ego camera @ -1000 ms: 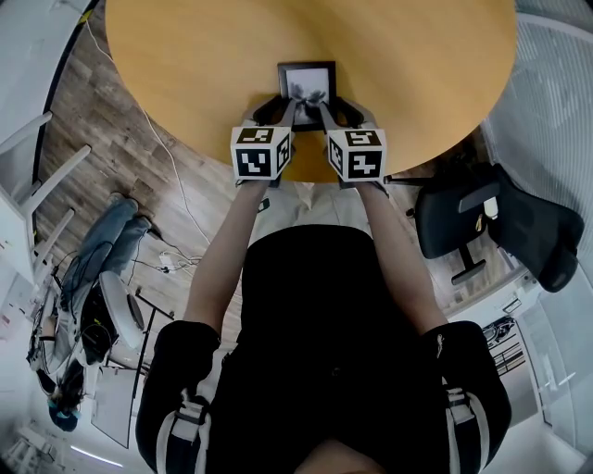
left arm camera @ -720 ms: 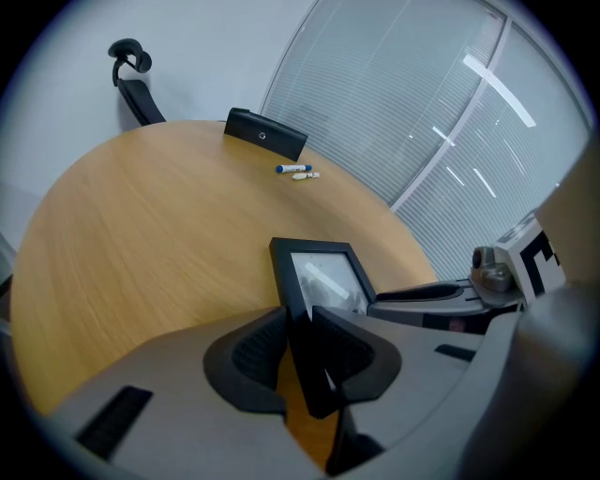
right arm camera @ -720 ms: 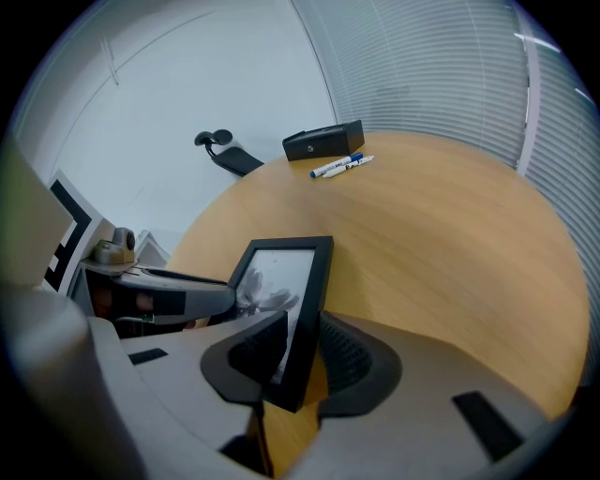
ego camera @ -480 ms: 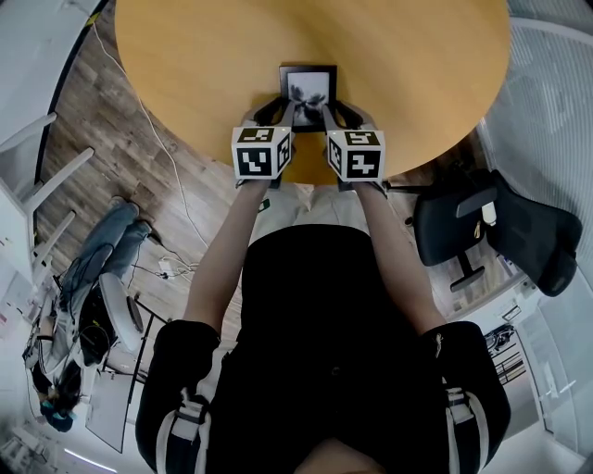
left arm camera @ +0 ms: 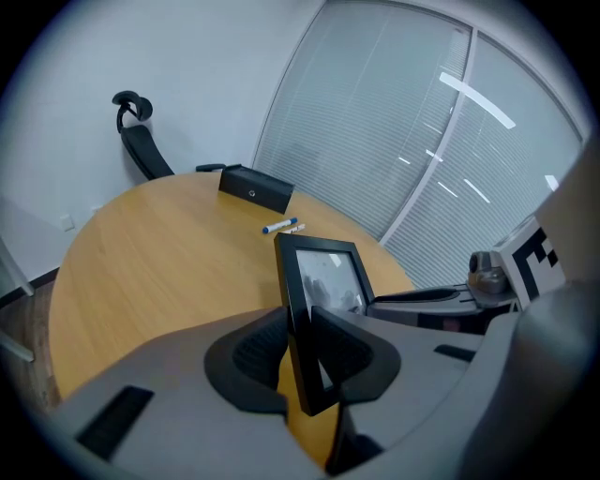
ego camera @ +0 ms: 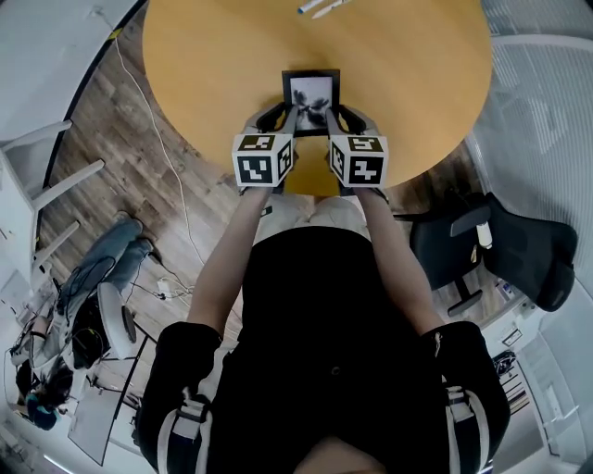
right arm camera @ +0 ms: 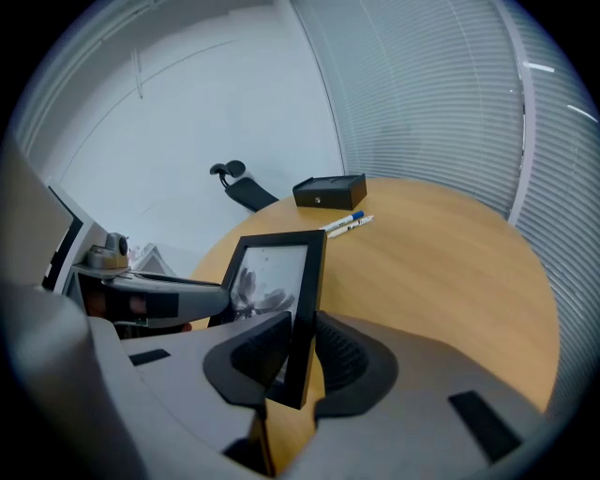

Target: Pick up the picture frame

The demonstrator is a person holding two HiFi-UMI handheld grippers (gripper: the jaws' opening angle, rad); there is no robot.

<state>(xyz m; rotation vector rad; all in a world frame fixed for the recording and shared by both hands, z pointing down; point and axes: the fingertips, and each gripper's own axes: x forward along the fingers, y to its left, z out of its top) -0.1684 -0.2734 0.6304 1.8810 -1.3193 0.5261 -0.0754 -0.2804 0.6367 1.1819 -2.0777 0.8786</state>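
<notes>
The picture frame is black with a grey flower print and hangs tilted above the round wooden table. My left gripper is shut on its left edge, the right gripper on its right edge. Both sets of jaws have just been closing, with the frame between them. In the left gripper view the frame stands edge-on between the dark pads. The right gripper view shows the frame pinched the same way, its lower corner past the pads.
Two markers lie at the table's far side, next to a black box. A black office chair stands to the right of the table. Another chair stands behind it. Blinds run along the right.
Both grippers have risen together with the frame, which now hangs off the tabletop. The markers have come into view at the top of the head view.
</notes>
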